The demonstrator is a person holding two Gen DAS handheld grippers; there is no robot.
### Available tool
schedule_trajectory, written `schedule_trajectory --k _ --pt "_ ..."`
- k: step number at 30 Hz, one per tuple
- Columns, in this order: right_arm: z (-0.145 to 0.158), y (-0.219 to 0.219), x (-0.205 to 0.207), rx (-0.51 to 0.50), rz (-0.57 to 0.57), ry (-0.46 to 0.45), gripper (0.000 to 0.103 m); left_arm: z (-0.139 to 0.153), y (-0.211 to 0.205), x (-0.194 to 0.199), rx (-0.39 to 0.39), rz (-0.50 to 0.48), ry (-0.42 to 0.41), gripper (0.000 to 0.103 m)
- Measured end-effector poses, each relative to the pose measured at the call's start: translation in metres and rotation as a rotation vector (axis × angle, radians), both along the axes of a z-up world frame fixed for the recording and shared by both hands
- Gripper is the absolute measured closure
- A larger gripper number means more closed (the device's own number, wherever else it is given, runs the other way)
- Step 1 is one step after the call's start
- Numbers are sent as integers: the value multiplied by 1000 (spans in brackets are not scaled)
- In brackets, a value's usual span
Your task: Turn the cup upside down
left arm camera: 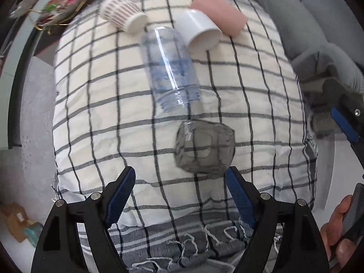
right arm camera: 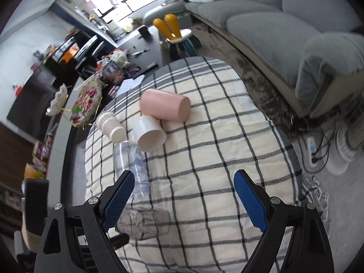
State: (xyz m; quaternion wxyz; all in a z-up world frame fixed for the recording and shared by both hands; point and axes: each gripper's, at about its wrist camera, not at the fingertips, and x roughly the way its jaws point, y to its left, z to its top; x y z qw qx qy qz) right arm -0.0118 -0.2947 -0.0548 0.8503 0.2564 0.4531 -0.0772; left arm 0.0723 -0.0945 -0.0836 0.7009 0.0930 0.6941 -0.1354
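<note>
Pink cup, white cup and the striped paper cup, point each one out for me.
pink cup [right arm camera: 165,108]: right wrist view, on its side wall.
white cup [right arm camera: 146,126]: right wrist view, outer wall above the open mouth.
striped paper cup [left arm camera: 119,8]: left wrist view, on its striped side.

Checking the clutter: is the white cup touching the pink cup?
Touching. The right wrist view shows the white cup butting against the pink cup, no cloth between.

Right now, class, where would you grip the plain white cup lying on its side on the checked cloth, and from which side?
Grip the plain white cup across its smooth round wall at mid-body, coming from above. It lies on its side, open mouth toward the cameras, and the pink cylindrical cup touches its far end, blocking that approach.
</note>
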Motion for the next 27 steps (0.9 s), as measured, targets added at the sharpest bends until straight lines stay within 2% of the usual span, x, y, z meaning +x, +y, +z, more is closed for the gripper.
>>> schedule_trajectory --k 3,9,15,20,27 --pt "4 17 -7 -39 24 -7 13 6 17 -11 -40 37 -60 22" --pt "3 41 -17 -105 60 -20 13 18 35 -30 -66 74 -210 21" --pt "4 60 -31 -186 58 -83 13 26 58 -47 -114 133 -367 18" --pt "13 79 -41 -293 63 -165 12 35 74 -58 -122 172 -512 17" --pt "25 97 -58 -382 50 -303 7 54 93 -77 -115 229 -752 5"
